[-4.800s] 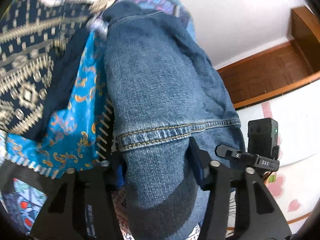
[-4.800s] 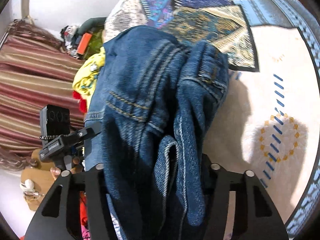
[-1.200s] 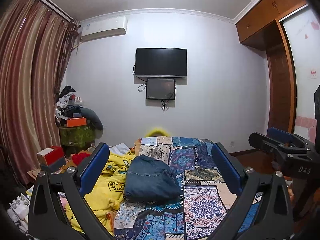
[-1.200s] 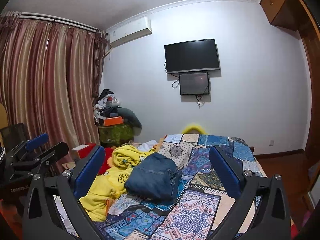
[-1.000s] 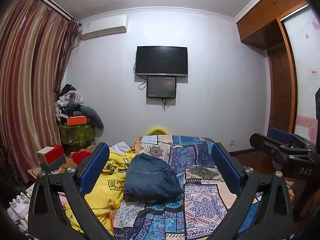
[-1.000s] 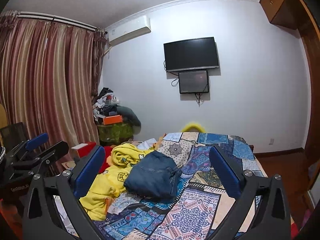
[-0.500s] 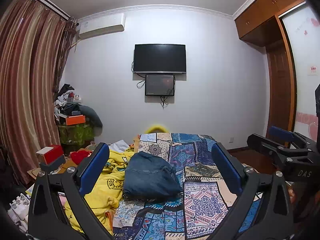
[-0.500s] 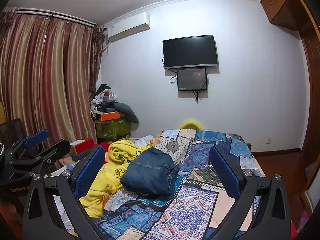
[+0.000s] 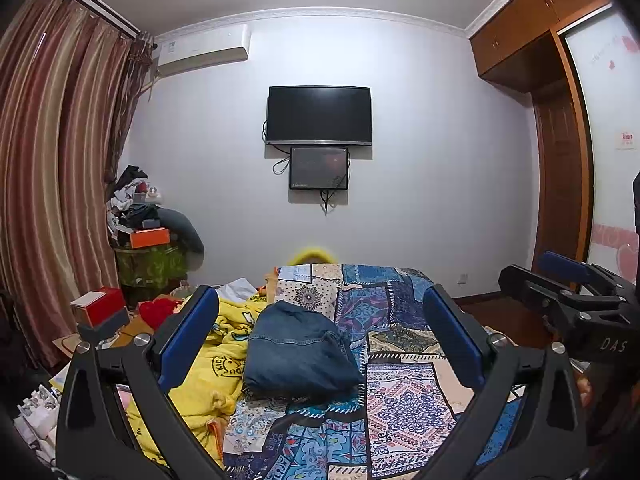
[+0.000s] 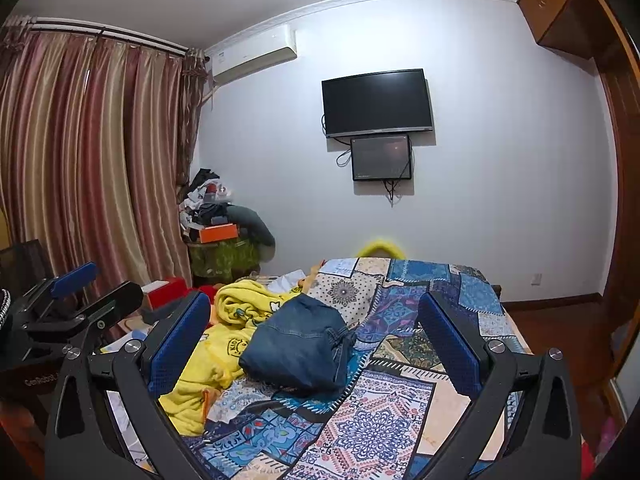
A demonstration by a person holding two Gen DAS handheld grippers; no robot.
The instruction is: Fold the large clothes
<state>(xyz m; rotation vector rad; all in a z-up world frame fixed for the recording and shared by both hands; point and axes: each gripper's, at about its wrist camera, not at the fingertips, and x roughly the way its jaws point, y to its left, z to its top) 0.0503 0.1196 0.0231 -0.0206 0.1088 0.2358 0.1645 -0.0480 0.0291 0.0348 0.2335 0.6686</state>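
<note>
Your left gripper [image 9: 320,336] has its blue-padded fingers [image 9: 188,336] spread wide and empty, and your right gripper [image 10: 316,340] is the same, fingers [image 10: 178,342] apart with nothing between them. Both are held off the bed [image 9: 400,400], well back from the folded jeans [image 9: 300,354]. The jeans lie on the patchwork bedspread [image 10: 380,420], just beside the yellow blanket [image 10: 208,364]. The bundle's long axis runs roughly from you toward the far wall, its bunched folds along the right side.
</note>
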